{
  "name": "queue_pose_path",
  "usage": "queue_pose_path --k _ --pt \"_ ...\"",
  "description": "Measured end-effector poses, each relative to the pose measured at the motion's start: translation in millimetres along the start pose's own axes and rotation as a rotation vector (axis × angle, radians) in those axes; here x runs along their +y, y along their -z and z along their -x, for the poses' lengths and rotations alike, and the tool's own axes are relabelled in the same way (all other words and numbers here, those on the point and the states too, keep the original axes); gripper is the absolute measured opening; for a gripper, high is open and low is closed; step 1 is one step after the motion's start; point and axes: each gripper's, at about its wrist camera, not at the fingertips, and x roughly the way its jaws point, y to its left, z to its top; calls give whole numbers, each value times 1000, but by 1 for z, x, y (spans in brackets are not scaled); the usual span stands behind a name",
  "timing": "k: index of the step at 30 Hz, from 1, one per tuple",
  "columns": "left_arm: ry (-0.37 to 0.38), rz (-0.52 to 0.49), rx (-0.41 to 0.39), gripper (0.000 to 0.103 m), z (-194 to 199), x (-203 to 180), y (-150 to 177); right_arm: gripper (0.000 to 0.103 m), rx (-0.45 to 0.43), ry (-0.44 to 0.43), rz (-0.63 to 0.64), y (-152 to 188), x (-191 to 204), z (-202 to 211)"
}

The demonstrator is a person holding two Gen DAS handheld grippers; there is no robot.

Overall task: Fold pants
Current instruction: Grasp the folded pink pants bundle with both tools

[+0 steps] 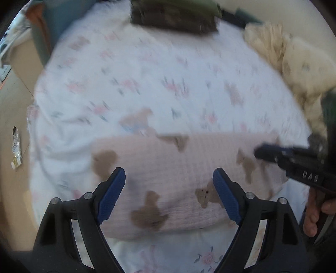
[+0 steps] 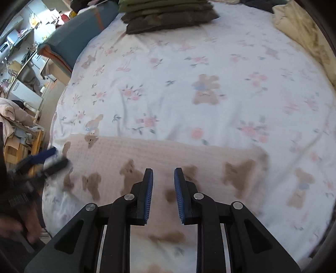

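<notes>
Pale pink pants (image 1: pixel 168 180) with brown bear prints lie folded in a flat band across the near part of the bed; they also show in the right wrist view (image 2: pixel 168 155). My left gripper (image 1: pixel 169 178) hangs above them, wide open and empty. My right gripper (image 2: pixel 163 180) is above the pants' near edge, its jaws a narrow gap apart with nothing between them. The right gripper also shows at the right of the left wrist view (image 1: pixel 260 153), over the pants' right end. The left gripper appears blurred at the left of the right wrist view (image 2: pixel 54 157).
The pants rest on a white floral bedsheet (image 2: pixel 189 94). A stack of folded dark and green clothes (image 2: pixel 168 16) sits at the far end. A teal pillow (image 2: pixel 84 31) lies far left, a cream blanket (image 2: pixel 304 31) far right. The floor (image 1: pixel 12 105) lies left of the bed.
</notes>
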Motion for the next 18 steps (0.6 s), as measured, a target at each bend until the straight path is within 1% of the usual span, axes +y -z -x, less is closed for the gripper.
queue_pose_path --k 1,2,4,5,6,8,9,10,11,12,13,14,15,16,17,18 --pt "-37 -3 28 83 -10 -4 2 23 20 -1 -11 0 0 -11" --pt "-60 -4 51 83 -18 -7 4 20 39 15 -29 0 -4 -19" --pt "-77 28 100 84 -29 -3 8 20 49 108 -73 3 -17 -24" --pt "-71 51 105 85 -29 -1 8 20 52 138 -101 5 -26 -22" --pt "-67 68 105 85 -28 2 8 20 51 148 -128 7 -34 -20" --pt "-108 68 105 85 -23 9 10 20 31 191 -171 9 -50 -9" --pt "-125 74 106 86 -22 14 10 21 20 237 -193 11 -60 -1" --pt "-151 102 114 86 -22 27 11 21 17 259 -215 13 -69 3" --pt "-157 141 114 86 -19 36 11 21 14 260 -265 16 -84 11" --pt "-145 201 104 86 -14 48 12 24 11 221 -328 20 -98 18" --pt "-119 301 72 86 -5 66 13 24 0 131 -409 24 -112 26" --pt "-100 365 42 86 1 78 13 24 -18 12 -490 28 -125 33" --pt "-80 437 10 87 8 91 14 31 -28 -72 -541 30 -133 37" --pt "-68 470 -2 87 10 98 14 43 -30 -121 -561 31 -136 40" --pt "-52 500 -12 87 11 103 14 72 -34 -122 -567 31 -138 42" --pt "-41 514 -4 87 8 105 15 86 -44 -84 -569 33 -137 44"
